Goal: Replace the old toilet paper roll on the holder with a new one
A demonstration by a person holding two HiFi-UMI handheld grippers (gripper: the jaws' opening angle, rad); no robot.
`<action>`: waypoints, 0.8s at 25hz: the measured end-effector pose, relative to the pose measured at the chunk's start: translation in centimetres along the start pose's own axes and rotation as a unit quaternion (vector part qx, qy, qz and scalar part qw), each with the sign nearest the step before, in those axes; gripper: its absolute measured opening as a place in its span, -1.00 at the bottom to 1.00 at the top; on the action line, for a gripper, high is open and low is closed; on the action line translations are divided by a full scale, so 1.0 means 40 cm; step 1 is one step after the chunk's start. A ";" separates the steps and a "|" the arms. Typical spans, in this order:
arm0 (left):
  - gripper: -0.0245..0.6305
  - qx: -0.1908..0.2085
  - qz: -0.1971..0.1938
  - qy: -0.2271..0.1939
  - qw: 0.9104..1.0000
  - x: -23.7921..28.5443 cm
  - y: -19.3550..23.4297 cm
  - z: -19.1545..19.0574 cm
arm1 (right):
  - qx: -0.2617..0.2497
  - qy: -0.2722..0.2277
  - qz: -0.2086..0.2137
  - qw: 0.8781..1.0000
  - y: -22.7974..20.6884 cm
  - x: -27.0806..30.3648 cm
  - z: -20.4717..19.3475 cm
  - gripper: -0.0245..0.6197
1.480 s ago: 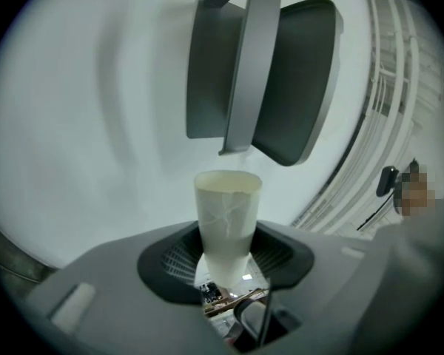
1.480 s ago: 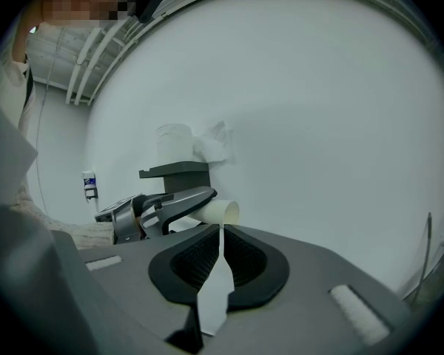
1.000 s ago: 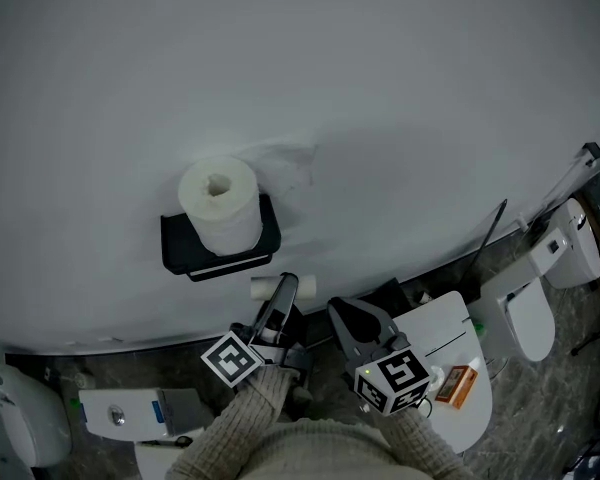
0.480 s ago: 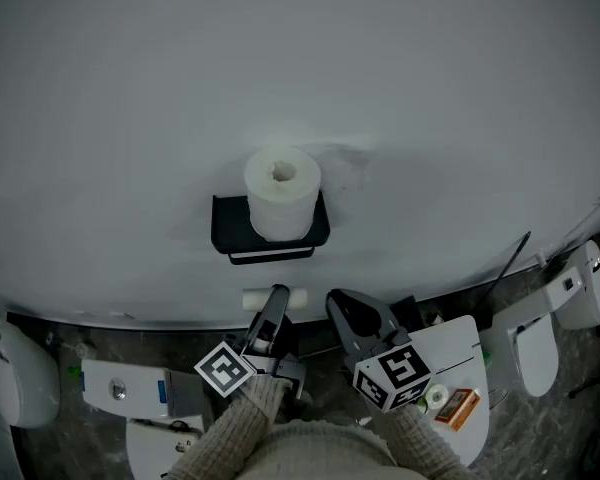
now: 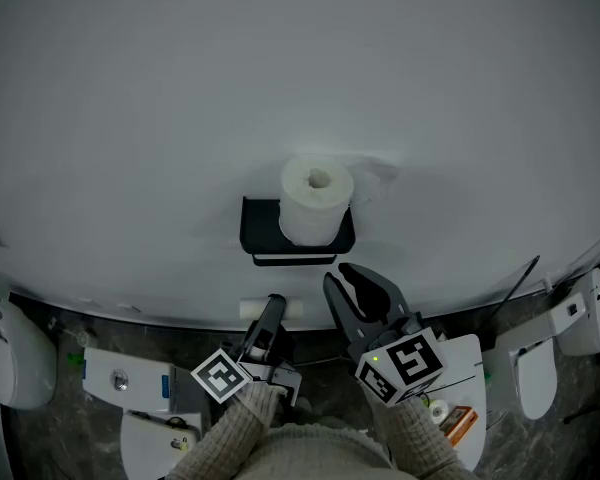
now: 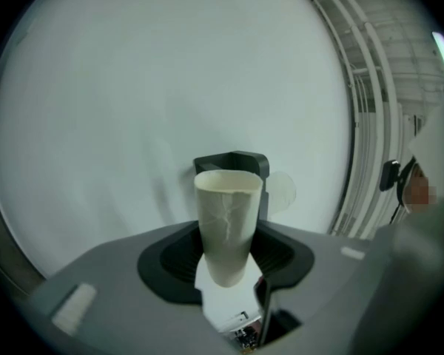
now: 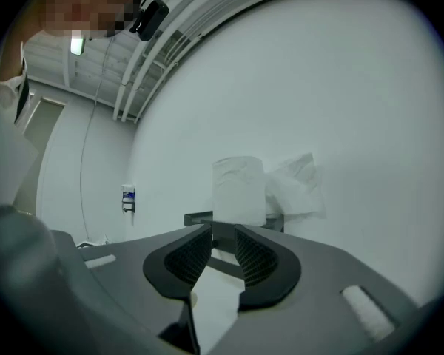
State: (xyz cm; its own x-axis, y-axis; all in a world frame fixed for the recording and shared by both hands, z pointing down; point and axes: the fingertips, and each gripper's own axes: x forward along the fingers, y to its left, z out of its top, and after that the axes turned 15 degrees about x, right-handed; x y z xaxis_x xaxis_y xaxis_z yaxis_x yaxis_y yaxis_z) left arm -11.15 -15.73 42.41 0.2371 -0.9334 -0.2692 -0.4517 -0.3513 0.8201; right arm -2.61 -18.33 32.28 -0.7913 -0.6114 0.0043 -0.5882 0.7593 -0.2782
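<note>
Left gripper (image 5: pixel 274 304): clamped on tube (image 6: pixel 228 220).
Right gripper (image 7: pixel 222 251): jaws slightly apart, just been opening, nothing between.
Roll (image 5: pixel 317 203): upright on holder (image 5: pixel 258 230), beyond right gripper, apart.

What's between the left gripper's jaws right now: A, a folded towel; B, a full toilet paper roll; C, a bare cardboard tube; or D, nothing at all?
C: in the left gripper view, the left gripper is closed on a bare cardboard tube, while the full roll stands on the black holder on the wall.
</note>
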 end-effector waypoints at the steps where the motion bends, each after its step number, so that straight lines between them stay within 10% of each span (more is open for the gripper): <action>1: -0.39 0.001 0.000 -0.001 1.000 -0.002 0.000 0.004 | -0.006 -0.006 0.001 1.000 0.002 0.006 0.019 -0.62; 20: -0.39 -0.002 0.004 -0.010 1.000 -0.006 0.010 0.028 | -0.036 -0.036 0.022 0.998 -0.006 0.129 0.144 0.13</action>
State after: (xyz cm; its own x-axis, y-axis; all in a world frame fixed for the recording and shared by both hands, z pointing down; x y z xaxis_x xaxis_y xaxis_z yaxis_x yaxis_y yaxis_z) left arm -12.34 -15.74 42.24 0.2166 -0.9374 -0.2728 -0.4493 -0.3438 0.8245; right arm -5.57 -22.94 26.83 -0.8038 -0.5900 -0.0759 -0.5663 0.7980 -0.2060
